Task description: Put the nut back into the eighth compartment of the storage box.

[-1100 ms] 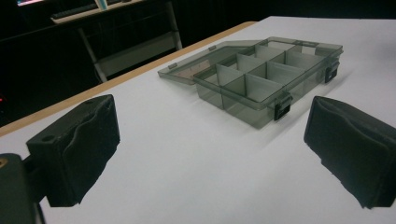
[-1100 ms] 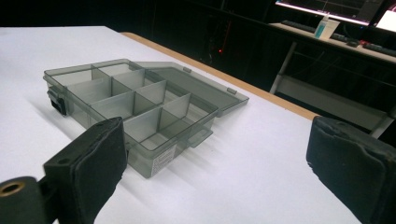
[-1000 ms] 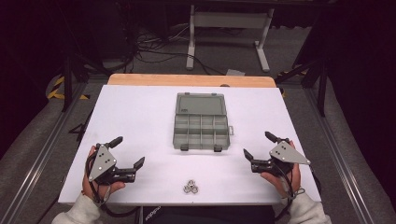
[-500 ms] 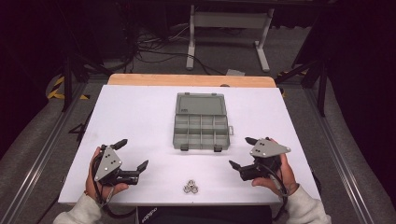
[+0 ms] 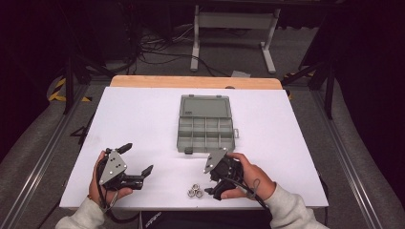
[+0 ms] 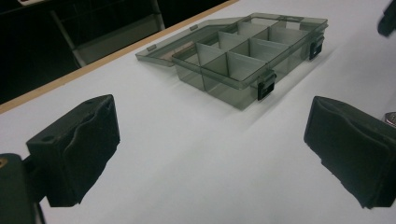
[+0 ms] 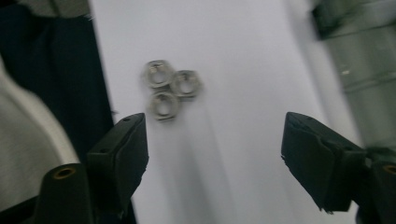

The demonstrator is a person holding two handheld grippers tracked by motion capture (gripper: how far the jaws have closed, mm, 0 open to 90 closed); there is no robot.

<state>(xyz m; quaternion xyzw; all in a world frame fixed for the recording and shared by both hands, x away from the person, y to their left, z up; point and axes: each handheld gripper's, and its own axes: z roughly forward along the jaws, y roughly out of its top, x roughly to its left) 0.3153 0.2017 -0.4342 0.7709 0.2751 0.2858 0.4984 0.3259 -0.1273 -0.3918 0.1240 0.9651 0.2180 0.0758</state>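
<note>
High view: left gripper (image 5: 138,160) sits in the person's left hand (image 5: 107,183) near the table's front left, jaws spread wide with nothing between them, pointing right across the table. Right gripper (image 5: 210,183) is in the right hand (image 5: 246,179) at front centre, angled left toward three metal nuts (image 5: 194,192), tips just beside them, not touching. Its jaws have just been closing but stand apart, nothing between them. Open grey compartment box (image 5: 206,128) lies mid-table, lid folded back. White table top (image 5: 143,114) with a wooden far edge; dark room, cables and a stand base on the floor behind.

Left gripper view: pads (image 6: 77,144) far apart over bare white surface, box (image 6: 243,56) ahead.

Right gripper view: blurred; pads (image 7: 121,151) apart, the nuts (image 7: 170,88) clustered touching each other ahead of the left pad, near the table edge.
</note>
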